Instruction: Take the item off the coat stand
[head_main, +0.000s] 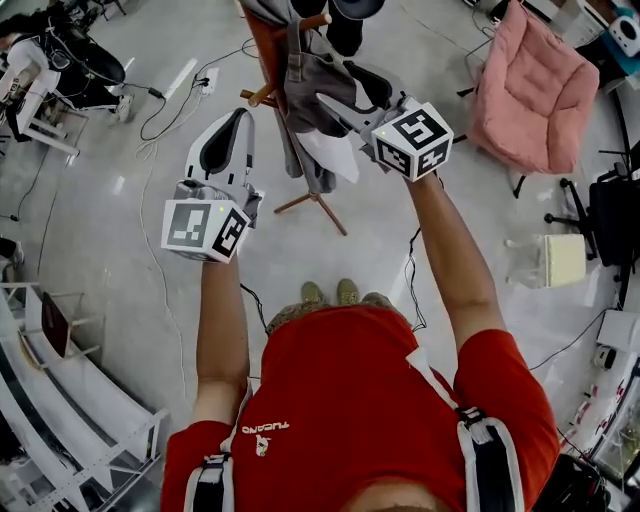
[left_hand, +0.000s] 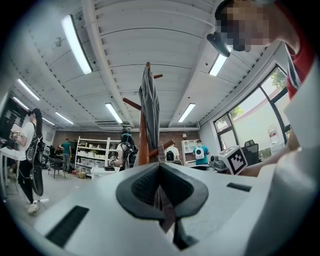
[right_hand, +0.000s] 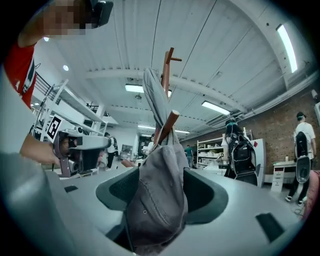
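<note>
Grey cap (right_hand: 159, 200) hung from a peg (right_hand: 167, 124) of the coat stand (right_hand: 168, 65), long axis vertical, sitting right between the right gripper (right_hand: 162, 187) jaws, which stood wide apart, not yet pinching it. Left gripper (left_hand: 160, 187) jaws pressed together, farther off, left of the stand
</note>
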